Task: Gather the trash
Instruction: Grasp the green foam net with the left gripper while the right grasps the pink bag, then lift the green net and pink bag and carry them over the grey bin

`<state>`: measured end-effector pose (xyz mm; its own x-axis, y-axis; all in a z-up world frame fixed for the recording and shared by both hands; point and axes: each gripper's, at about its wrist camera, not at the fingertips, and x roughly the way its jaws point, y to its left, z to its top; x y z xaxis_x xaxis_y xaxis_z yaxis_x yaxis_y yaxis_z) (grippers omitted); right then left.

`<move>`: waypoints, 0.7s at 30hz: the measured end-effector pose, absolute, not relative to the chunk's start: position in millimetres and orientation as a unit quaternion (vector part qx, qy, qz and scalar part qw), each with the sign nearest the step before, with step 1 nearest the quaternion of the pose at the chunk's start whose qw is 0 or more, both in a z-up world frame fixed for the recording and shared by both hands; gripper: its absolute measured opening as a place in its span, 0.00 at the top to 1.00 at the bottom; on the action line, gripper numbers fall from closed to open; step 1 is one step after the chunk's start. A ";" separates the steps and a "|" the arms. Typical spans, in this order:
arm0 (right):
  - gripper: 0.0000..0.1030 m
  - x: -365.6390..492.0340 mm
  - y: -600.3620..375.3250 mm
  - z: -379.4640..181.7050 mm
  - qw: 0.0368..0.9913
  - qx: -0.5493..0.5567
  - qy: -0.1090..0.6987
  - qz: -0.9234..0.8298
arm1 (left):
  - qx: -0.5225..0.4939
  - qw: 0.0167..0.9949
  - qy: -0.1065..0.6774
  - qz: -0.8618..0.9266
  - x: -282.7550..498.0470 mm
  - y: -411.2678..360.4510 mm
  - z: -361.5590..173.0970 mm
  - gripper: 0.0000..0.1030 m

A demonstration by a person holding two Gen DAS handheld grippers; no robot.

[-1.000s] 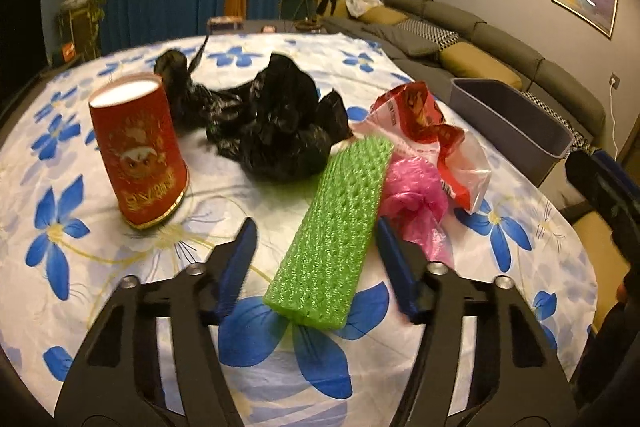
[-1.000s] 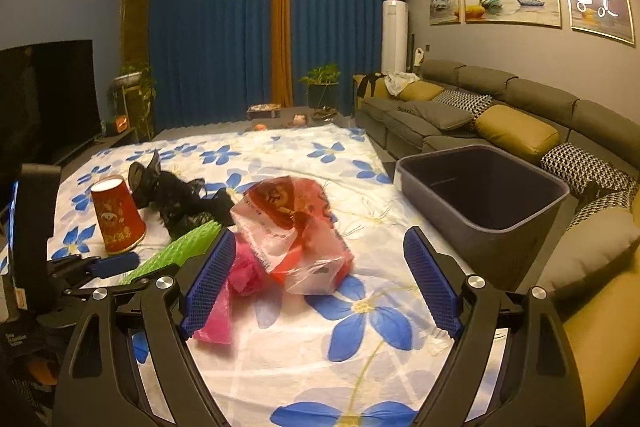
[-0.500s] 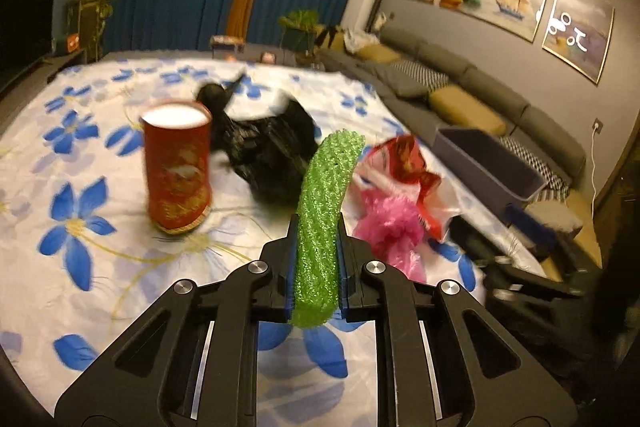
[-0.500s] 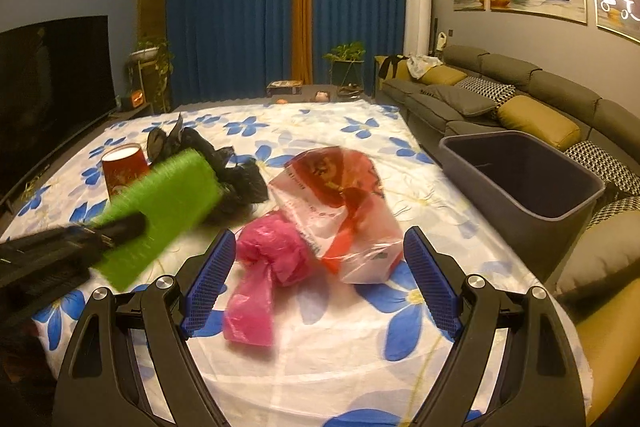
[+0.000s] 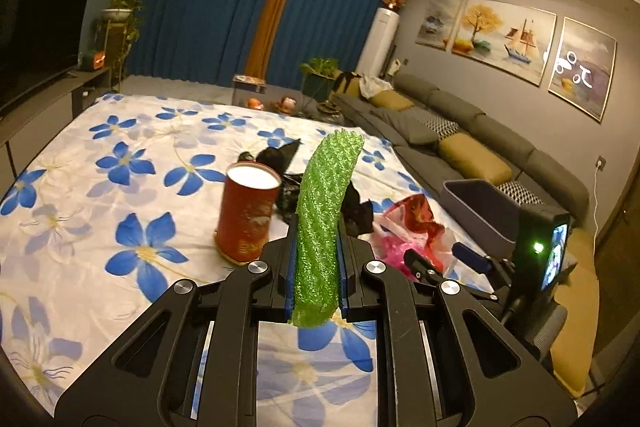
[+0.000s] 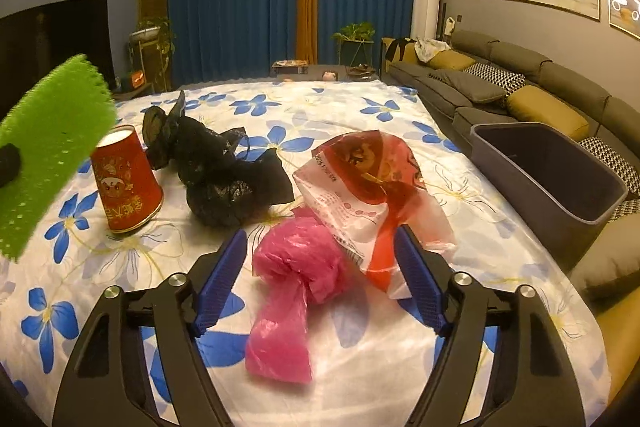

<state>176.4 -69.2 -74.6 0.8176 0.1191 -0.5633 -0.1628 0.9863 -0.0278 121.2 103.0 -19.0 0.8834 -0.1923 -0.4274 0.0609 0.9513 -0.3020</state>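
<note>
While the blue pads of the left gripper [image 5: 316,275] are pressed on both sides of the green foam net sleeve [image 5: 322,223], the sleeve is held clear of the flowered tablecloth [image 5: 100,187] and stands up beyond the fingertips. Just past the left finger the upside-down red paper cup [image 5: 246,215] is seen, and behind the sleeve the black plastic bag [image 5: 280,163].

The fingers of the right gripper [image 6: 320,287] are spread and are closing; the pink plastic bag [image 6: 298,291] lies between them on the cloth, and the pads are not yet pressed on it. Touching the pink bag, by the right fingertip, the red and clear snack wrapper [image 6: 368,187] is found. Farther to the right, at the table edge, the grey bin [image 6: 552,179] is placed.
</note>
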 end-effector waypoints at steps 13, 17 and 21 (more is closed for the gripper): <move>0.69 188.3 -60.8 -84.9 0.934 -0.036 0.336 0.113 | -0.156 0.958 0.231 -0.065 117.8 110.8 -18.0 0.86; 0.69 167.2 -62.0 -76.0 0.935 -0.034 0.321 0.147 | -0.156 0.959 0.230 -0.063 117.0 112.8 -16.6 0.86; 0.69 147.9 -69.4 -58.1 0.941 -0.024 0.298 0.161 | -0.155 0.958 0.230 -0.067 117.0 111.8 -16.1 0.86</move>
<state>147.9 -69.4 -58.1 0.7708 0.2890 -0.5678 -0.3174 0.9469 0.0511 117.0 111.8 -16.1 0.8851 -0.1991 -0.4207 0.0560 0.9429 -0.3283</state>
